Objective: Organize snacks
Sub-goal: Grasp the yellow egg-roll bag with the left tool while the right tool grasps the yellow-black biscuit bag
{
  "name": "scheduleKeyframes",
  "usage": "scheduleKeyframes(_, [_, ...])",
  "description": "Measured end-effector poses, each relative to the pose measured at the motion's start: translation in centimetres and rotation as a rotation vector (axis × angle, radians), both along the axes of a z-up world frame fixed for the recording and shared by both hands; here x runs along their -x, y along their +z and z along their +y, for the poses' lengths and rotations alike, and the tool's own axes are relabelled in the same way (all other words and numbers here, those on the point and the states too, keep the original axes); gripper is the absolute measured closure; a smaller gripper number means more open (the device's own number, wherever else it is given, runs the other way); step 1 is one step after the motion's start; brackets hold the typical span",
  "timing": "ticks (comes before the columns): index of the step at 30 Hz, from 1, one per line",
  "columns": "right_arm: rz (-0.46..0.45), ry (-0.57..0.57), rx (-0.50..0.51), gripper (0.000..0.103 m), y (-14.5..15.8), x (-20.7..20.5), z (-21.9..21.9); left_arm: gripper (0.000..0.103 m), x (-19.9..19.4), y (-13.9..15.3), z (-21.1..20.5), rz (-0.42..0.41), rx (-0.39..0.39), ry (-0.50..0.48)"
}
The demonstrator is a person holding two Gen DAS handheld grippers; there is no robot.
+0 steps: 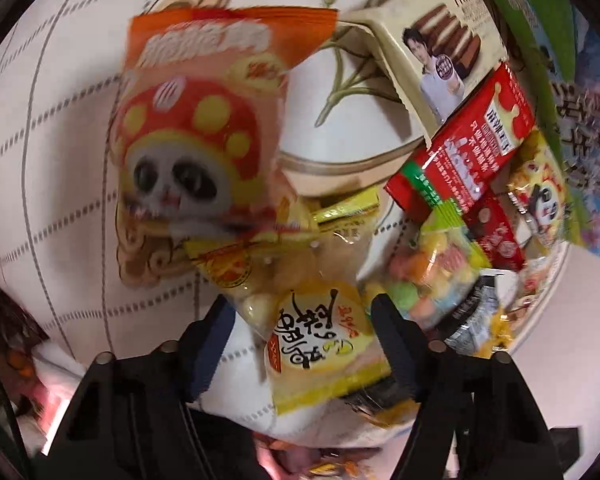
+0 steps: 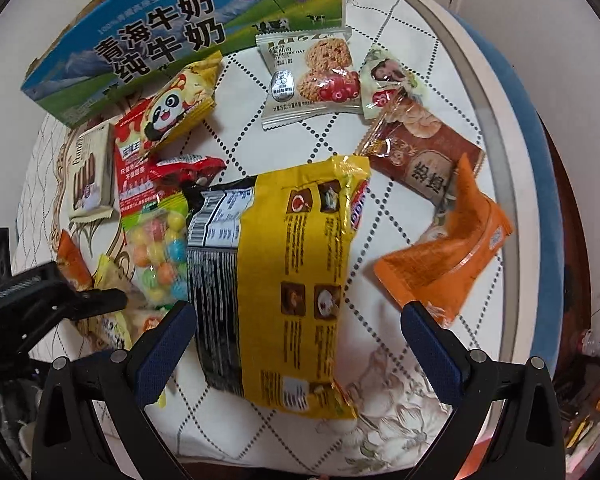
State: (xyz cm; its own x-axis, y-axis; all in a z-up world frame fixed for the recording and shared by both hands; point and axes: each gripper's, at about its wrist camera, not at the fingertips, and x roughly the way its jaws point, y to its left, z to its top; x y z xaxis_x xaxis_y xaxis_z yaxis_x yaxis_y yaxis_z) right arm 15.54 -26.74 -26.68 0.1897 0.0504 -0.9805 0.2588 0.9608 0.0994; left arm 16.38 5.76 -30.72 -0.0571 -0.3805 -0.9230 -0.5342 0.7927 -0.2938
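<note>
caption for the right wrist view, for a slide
Right gripper open above a yellow-and-black snack bag among scattered snacks on a round table.

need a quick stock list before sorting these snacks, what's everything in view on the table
milk carton: 1, blue-green, far edge
wafer box: 1, cream, left
red box: 1, red, beside wafer box
panda packet: 1, yellow, overlapping red box
candy bag: 1, clear, multicoloured balls, left of big bag
big bag: 1, yellow-black, centre
oat cookie packet: 1, white, far centre
brown packet: 1, brown, right
orange packet: 1, orange, right
mushroom packet: 1, orange, left
yellow packet: 1, yellow, between left fingers
left gripper: 1, black, astride yellow packet, grip unclear
right gripper: 1, black, open, astride big bag
</note>
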Motion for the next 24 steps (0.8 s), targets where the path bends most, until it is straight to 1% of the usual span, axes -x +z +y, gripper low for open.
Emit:
scheduleKeyframes(1, [0.008, -0.002, -0.007, 0.0, -0.4, -0.2, 0.1, 0.042, -0.1, 0.1, -0.3, -0.015, -0.024, -0.032])
scheduleKeyframes(2, [0.013, 0.001, -0.014, 0.0, -0.7, -0.6, 0.4, 0.043, -0.2, 0.3, -0.9, -0.033, -0.056, -0.086])
scheduleKeyframes(5, [0.041, 0.021, -0.001, 0.0, -2.1, -1.2, 1.3, 0.043, 0.0, 1.3, -3.2, -0.09, -0.151, -0.309])
scheduleKeyframes(6, [0.05, 0.024, -0.003, 0.0, -2.7, -1.4, 1.6, 0.043, 0.2, 1.6, -4.0, -0.111, -0.194, -0.387])
scheduleKeyframes(9, [0.081, 0.033, -0.011, 0.0, -4.3, -1.6, 2.3, 0.043, 1.6, 2.2, -6.8, -0.16, -0.359, -0.655])
scheduleKeyframes(11, [0.08, 0.048, -0.014, 0.001, -4.7, -1.4, 2.8, 0.043, 2.4, 1.9, -7.6, -0.163, -0.392, -0.733])
scheduleKeyframes(12, [0.071, 0.057, -0.017, 0.005, -4.6, -1.2, 3.0, 0.043, 2.7, 1.7, -7.7, -0.157, -0.393, -0.743])
scheduleKeyframes(13, [0.069, 0.069, -0.023, 0.009, -4.5, -1.0, 3.3, 0.043, 2.9, 1.3, -7.8, -0.145, -0.373, -0.741])
scheduleKeyframes(14, [0.075, 0.087, -0.025, 0.016, -4.4, -0.7, 3.6, 0.043, 3.1, 1.0, -7.7, -0.135, -0.352, -0.732])
scheduleKeyframes(15, [0.087, 0.107, -0.01, 0.019, -4.3, -0.3, 3.9, 0.043, 3.4, 0.7, -7.5, -0.123, -0.334, -0.716])
scheduleKeyframes(17, [0.111, 0.135, -0.002, 0.019, -4.2, 1.0, 3.5, 0.043, 3.8, 0.1, -6.9, -0.11, -0.307, -0.678])
scheduleKeyframes(20, [0.155, 0.148, -0.016, 0.019, -4.7, 2.8, 3.5, 0.042, 4.8, 0.0, -6.4, -0.128, -0.293, -0.648])
scheduleKeyframes(23, [0.161, 0.133, -0.017, 0.018, -4.7, 3.8, 3.8, 0.042, 5.5, 0.2, -6.1, -0.136, -0.279, -0.635])
scheduleKeyframes(24, [0.158, 0.128, -0.003, 0.016, -4.7, 4.0, 4.1, 0.042, 5.7, 0.4, -5.7, -0.135, -0.272, -0.629])
